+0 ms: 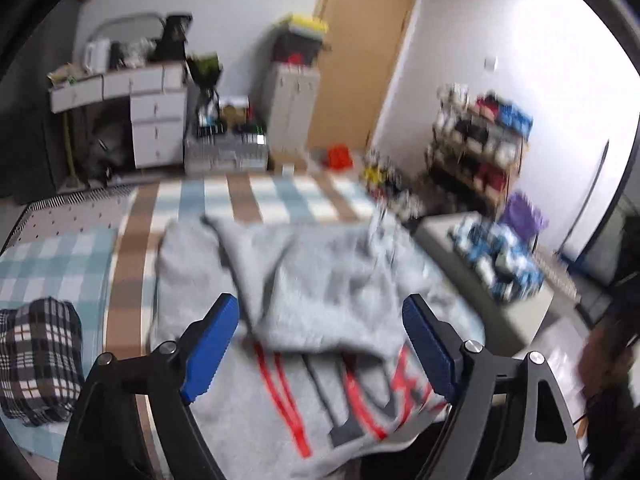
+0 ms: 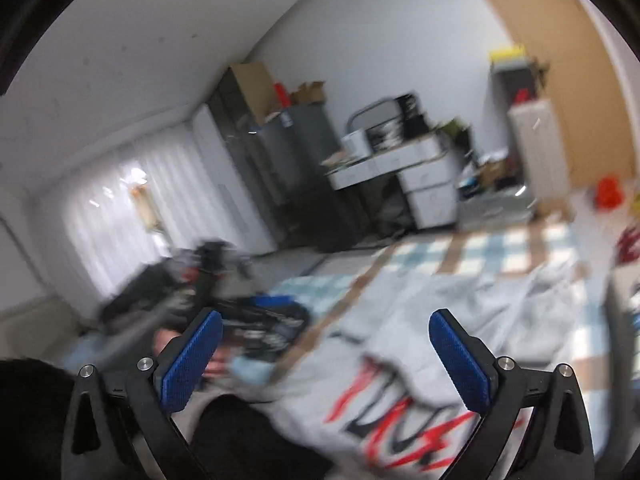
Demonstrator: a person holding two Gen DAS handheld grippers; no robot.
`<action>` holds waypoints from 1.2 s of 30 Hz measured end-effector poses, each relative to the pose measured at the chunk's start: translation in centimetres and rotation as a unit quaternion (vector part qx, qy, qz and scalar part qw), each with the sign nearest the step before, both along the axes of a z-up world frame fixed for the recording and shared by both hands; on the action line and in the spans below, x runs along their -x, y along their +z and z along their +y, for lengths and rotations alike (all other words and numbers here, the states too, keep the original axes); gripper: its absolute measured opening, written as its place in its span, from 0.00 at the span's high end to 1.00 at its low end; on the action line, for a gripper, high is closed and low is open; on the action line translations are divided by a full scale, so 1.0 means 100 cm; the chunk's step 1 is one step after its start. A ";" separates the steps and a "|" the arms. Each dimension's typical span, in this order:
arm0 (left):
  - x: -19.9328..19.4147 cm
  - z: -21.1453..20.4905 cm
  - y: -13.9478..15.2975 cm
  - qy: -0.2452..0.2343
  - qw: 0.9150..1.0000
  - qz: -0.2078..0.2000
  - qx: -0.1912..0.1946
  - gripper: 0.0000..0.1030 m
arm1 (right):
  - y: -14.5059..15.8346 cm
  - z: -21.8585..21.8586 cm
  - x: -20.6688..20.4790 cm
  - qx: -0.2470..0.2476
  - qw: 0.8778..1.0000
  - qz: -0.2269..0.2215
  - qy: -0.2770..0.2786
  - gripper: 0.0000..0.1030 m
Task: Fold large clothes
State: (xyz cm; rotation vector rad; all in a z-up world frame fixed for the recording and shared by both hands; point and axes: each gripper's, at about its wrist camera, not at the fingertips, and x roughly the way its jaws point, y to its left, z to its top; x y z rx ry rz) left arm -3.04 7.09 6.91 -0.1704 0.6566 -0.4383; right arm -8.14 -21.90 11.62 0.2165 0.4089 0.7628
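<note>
A large grey sweatshirt (image 1: 320, 280) with red and dark lettering lies on a checked bedspread (image 1: 256, 200), its upper part folded down over the print. My left gripper (image 1: 320, 312) hovers above it, blue pads wide apart and nothing between them. In the right wrist view the same sweatshirt (image 2: 460, 320) spreads below, red letters at the bottom. My right gripper (image 2: 326, 328) is also open and empty, held above the garment's left side and tilted toward the room.
A folded plaid garment (image 1: 38, 360) lies at the bed's left. A white desk (image 1: 132, 92), cabinet (image 1: 292, 104) and door (image 1: 360, 52) stand behind. Cluttered shelves (image 1: 476, 144) and a box of items (image 1: 496, 260) sit right. A dark bag (image 2: 260, 324) lies left of the bed.
</note>
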 end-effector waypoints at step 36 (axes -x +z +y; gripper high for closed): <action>-0.222 -0.220 -0.101 -0.253 0.895 0.135 -0.342 0.16 | -0.217 -0.001 -0.184 0.029 0.947 0.314 -0.058 0.00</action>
